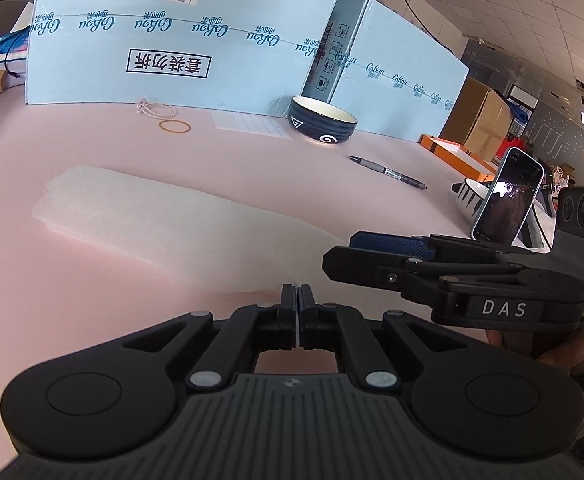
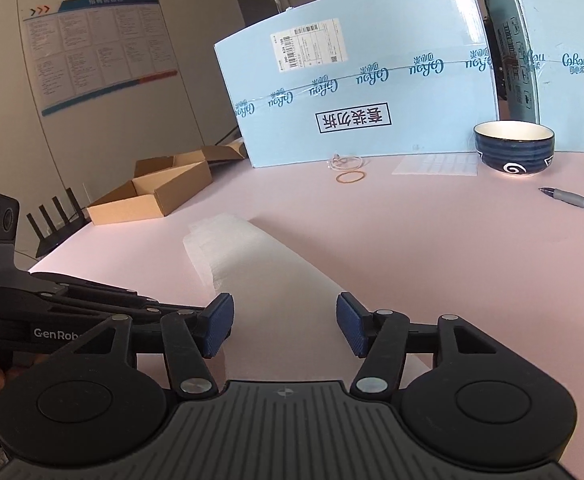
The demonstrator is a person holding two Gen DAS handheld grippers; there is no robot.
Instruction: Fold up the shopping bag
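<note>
The shopping bag (image 1: 163, 220) is thin, translucent and white, and lies as a long flat strip on the pink table (image 1: 71, 312). Its near end runs to my left gripper (image 1: 296, 300), whose pads are pressed together on a thin white edge of it. In the right wrist view the bag (image 2: 259, 264) stretches away from the camera, and its near part lies between the spread blue pads of my right gripper (image 2: 285, 328), which is open and touches nothing. In the left wrist view the right gripper (image 1: 344, 254) hovers just right of the left one, close above the table.
Light blue cartons (image 1: 171, 40) wall off the far side. In front of them lie a dark blue bowl (image 1: 323, 125), a pen (image 1: 388, 172), a rubber band (image 1: 175, 126) and a label sheet (image 1: 247, 122). A phone (image 1: 508, 196) stands at the right; an open cardboard box (image 2: 151, 192) sits at the left.
</note>
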